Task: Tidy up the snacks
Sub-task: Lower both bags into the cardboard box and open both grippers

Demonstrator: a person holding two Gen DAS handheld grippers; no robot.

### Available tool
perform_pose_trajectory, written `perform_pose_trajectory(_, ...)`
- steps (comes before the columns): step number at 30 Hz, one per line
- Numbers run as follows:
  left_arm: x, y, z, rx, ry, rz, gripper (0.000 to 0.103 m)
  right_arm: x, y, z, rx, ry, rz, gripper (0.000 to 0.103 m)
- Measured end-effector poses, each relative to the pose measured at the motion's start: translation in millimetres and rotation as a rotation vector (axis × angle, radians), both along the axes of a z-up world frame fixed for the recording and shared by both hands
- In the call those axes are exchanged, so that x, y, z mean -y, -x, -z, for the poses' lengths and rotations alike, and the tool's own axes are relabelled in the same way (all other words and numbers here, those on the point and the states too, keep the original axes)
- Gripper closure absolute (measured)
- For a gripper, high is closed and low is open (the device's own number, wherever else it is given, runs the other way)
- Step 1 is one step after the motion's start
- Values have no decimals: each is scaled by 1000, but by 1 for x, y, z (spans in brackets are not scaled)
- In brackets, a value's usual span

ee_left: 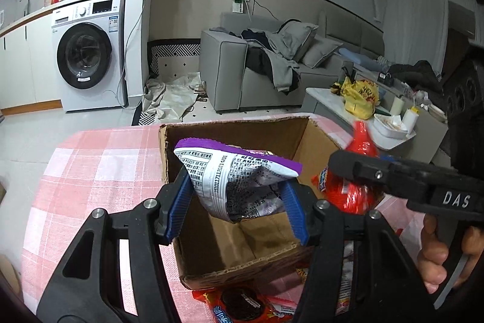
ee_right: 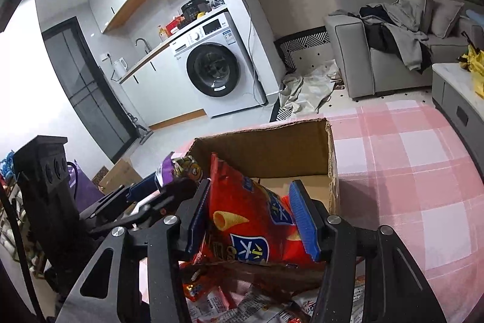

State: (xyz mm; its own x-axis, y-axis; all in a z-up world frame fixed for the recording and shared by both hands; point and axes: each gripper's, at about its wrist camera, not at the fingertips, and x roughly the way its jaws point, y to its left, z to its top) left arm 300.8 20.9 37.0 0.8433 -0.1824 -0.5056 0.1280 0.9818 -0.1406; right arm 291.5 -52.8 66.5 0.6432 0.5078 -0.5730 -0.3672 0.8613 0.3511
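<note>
An open cardboard box (ee_left: 233, 135) stands on the pink checked tablecloth (ee_left: 99, 165); it also shows in the right wrist view (ee_right: 272, 150). My left gripper (ee_left: 237, 202) is shut on a purple-and-white snack bag (ee_left: 230, 174) and holds it over the box's opening. My right gripper (ee_right: 252, 217) is shut on a red snack bag (ee_right: 242, 220) at the box's near edge; the red bag (ee_left: 360, 171) and right gripper show at the right of the left wrist view. The purple bag (ee_right: 169, 168) shows at the left of the right wrist view.
Several loose snack packets lie in front of the box (ee_left: 242, 304), (ee_right: 230, 298). Beyond the table are a grey sofa (ee_left: 272, 71), a washing machine (ee_left: 90, 53) and a cluttered side table (ee_left: 363, 102). The tablecloth (ee_right: 408, 159) stretches right of the box.
</note>
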Motion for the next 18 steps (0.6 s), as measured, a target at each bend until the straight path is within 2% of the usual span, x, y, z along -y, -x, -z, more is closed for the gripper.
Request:
perform_pose_trajectory(6, 4, -10, 6, -28, 2, -1, 49, -1, -1, -2, -11, -17, -26, 49)
perform_pose_trajectory(8, 3, -13, 8, -44, -2, -8, 45, 0, 3, -5, 3, -5, -24, 49)
perform_pose_trajectory(9, 3, -13, 7, -50, -3, -13, 40, 2, 5, -7, 7, 2, -21, 45)
perform_pose_trajectory(12, -1, -6, 5, -47, -1, -29, 20, 12, 12, -10, 14, -15, -9, 18)
perform_pose_trajectory(13, -2, -1, 4, -41, 4, -28, 20, 17, 15, -10, 12, -27, -6, 11)
perform_pose_trajectory(16, -4, 12, -1, -36, 12, -23, 14, 28, 23, -12, 8, -18, 23, 1)
perform_pose_trajectory(17, -5, 21, -3, -41, 10, -31, 4, 32, 26, -12, 9, -9, 32, 1)
perform_pose_trajectory(18, -5, 25, -3, -40, 7, -39, 1, 35, 31, -11, 8, 6, 40, 1)
